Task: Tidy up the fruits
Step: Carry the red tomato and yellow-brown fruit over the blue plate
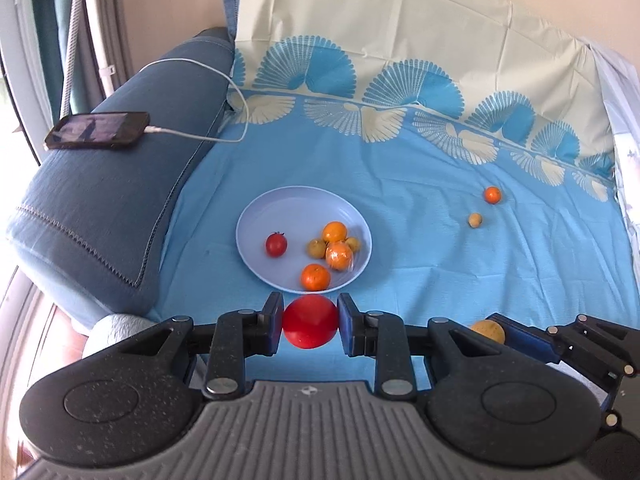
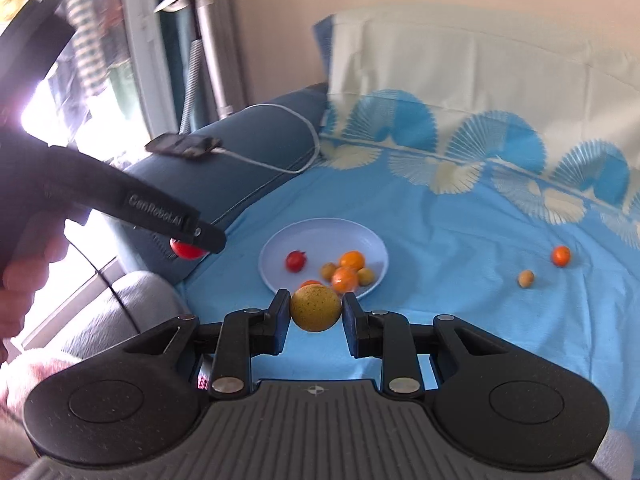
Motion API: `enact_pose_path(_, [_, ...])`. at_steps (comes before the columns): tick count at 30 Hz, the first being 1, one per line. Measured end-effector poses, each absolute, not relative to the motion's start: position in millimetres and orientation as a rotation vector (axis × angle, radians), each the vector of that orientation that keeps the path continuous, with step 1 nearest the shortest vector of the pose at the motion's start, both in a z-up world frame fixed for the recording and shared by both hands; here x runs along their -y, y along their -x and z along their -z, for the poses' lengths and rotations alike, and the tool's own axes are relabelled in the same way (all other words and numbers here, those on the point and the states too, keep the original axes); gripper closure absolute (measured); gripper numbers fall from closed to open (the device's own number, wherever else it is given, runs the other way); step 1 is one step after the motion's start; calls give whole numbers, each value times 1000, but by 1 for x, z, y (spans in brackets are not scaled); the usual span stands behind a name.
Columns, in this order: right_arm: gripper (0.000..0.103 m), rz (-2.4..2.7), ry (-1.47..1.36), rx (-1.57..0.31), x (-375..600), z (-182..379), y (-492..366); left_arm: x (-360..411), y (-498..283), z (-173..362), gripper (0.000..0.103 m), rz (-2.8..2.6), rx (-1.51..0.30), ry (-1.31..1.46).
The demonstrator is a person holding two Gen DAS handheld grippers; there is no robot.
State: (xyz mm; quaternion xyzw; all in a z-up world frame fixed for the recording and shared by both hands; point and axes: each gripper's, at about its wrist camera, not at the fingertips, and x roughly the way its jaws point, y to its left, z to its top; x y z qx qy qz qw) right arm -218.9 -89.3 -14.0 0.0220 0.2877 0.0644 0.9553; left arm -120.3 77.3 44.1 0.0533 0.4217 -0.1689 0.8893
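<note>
My left gripper (image 1: 310, 322) is shut on a red round fruit (image 1: 310, 322), held just in front of the pale blue plate (image 1: 256, 216). My right gripper (image 2: 316, 309) is shut on a speckled yellow-brown fruit (image 2: 316, 309), also near the plate (image 2: 280, 248). The plate holds a small red tomato (image 1: 276, 244), three orange mandarins (image 1: 335, 231) and small yellowish fruits (image 1: 316, 248). On the blue sheet to the right lie one small mandarin (image 1: 493, 195) and one small tan fruit (image 1: 475, 220). The right gripper (image 1: 508, 330) with its yellow fruit (image 1: 486, 330) shows at lower right of the left wrist view.
A blue sofa armrest (image 1: 120, 184) stands left of the plate, with a phone (image 1: 98, 130) on a white charging cable (image 1: 236, 92). A patterned sheet (image 1: 400, 152) covers the seat and runs up the backrest. A person's hand (image 2: 24, 272) holds the left gripper (image 2: 188, 246).
</note>
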Motion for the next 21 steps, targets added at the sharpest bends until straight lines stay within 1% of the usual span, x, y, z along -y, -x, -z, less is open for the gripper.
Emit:
enact_pose_path(6, [74,-136,21,-563,72,4,232,-95,127,-50,71,346,-860,-56])
enact_pose_path(21, [74,-114,50,-583,65,5,229,-99,117,-49,71,345,-859,-30])
